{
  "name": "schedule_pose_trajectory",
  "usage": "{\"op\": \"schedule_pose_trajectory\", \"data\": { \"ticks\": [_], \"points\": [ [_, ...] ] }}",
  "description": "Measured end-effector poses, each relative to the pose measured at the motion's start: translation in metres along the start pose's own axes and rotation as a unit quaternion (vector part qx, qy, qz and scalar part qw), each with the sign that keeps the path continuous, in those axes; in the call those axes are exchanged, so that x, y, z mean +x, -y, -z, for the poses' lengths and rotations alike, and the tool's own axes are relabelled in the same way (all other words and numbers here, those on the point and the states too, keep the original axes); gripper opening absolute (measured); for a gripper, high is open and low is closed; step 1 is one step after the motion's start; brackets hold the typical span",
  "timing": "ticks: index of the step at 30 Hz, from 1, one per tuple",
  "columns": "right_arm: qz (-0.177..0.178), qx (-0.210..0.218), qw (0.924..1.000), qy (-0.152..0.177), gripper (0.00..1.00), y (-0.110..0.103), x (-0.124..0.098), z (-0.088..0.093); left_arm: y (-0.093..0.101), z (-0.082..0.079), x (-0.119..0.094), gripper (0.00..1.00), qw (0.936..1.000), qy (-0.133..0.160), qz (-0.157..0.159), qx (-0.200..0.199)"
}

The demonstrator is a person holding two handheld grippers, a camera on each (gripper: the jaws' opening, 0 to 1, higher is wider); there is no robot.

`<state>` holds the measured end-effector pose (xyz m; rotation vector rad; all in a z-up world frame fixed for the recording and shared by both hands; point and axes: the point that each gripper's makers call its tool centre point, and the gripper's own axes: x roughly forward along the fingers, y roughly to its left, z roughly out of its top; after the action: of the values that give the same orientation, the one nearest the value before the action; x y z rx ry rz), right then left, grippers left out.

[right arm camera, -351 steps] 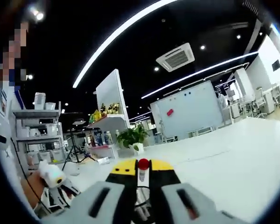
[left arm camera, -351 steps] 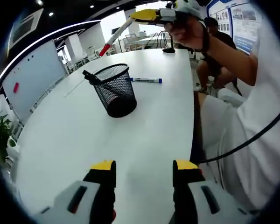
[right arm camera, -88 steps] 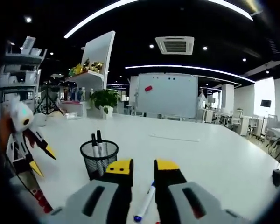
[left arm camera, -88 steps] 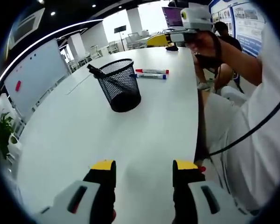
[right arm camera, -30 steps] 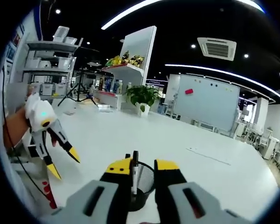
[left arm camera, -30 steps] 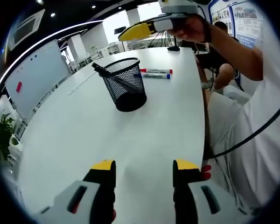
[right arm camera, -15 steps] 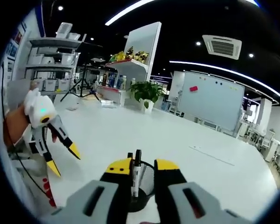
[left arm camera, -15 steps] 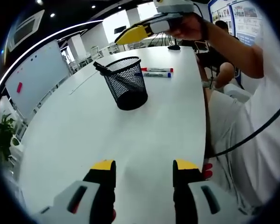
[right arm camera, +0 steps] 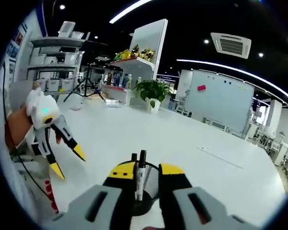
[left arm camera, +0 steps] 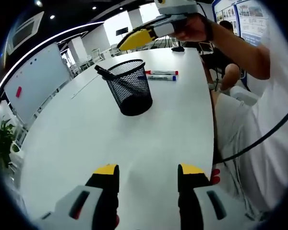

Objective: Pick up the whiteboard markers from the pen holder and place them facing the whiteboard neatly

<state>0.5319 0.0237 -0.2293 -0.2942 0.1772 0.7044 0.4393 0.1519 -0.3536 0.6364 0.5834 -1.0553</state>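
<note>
Left gripper view: the left hand-held gripper [left arm camera: 146,173] is open, jaws spread over bare bench [left arm camera: 86,124] near its near edge. The mesh pen holder [left arm camera: 129,88] stands well ahead of it, mid-bench, with a black marker [left arm camera: 104,73] leaning out. Beyond the holder, a red marker [left arm camera: 161,72] and a blue marker [left arm camera: 162,77] lie side by side. The right hand-held gripper [left arm camera: 129,39] hovers above the holder.

Right gripper view: the right hand-held gripper [right arm camera: 146,172] has a black marker [right arm camera: 140,179] between its jaws; actual contact cannot be determined. The whiteboard [right arm camera: 221,108] stands beyond the far edge.

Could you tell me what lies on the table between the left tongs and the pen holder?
Nothing: in the left gripper view, bare white table runs from the left tongs to the pen holder.
</note>
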Motion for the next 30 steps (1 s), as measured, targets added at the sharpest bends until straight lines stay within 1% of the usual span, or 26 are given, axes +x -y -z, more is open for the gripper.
{"op": "schedule_pose_trajectory", "data": {
  "ticks": [5, 10, 13, 16, 21, 25, 30],
  "points": [
    [-0.003, -0.002, 1.0000, -0.006, 0.17, -0.002, 0.003, -0.002, -0.001, 0.003, -0.001, 0.51, 1.0000, -0.001, 0.000, -0.001],
    [-0.015, 0.001, 0.9998, -0.016, 0.17, -0.007, 0.005, 0.003, -0.003, 0.006, -0.004, 0.51, 1.0000, 0.001, -0.002, -0.003],
    [-0.014, -0.002, 0.9997, -0.021, 0.17, -0.007, 0.006, 0.006, -0.005, 0.006, -0.005, 0.51, 1.0000, -0.001, -0.009, 0.000],
    [-0.019, -0.002, 0.9995, -0.025, 0.17, -0.008, 0.007, 0.006, -0.007, 0.005, -0.004, 0.51, 1.0000, 0.003, -0.009, -0.001],
    [-0.016, -0.006, 0.9994, -0.029, 0.17, -0.005, 0.008, 0.006, -0.007, 0.009, -0.001, 0.51, 1.0000, -0.002, -0.007, -0.003],
    [-0.009, -0.008, 0.9993, -0.036, 0.17, -0.003, 0.007, 0.008, -0.012, 0.004, -0.005, 0.51, 0.9999, 0.006, -0.012, -0.004],
    [-0.011, 0.001, 0.9990, -0.043, 0.17, -0.003, 0.009, 0.011, -0.008, 0.006, -0.002, 0.51, 1.0000, -0.001, -0.006, 0.001]
  ]
}}
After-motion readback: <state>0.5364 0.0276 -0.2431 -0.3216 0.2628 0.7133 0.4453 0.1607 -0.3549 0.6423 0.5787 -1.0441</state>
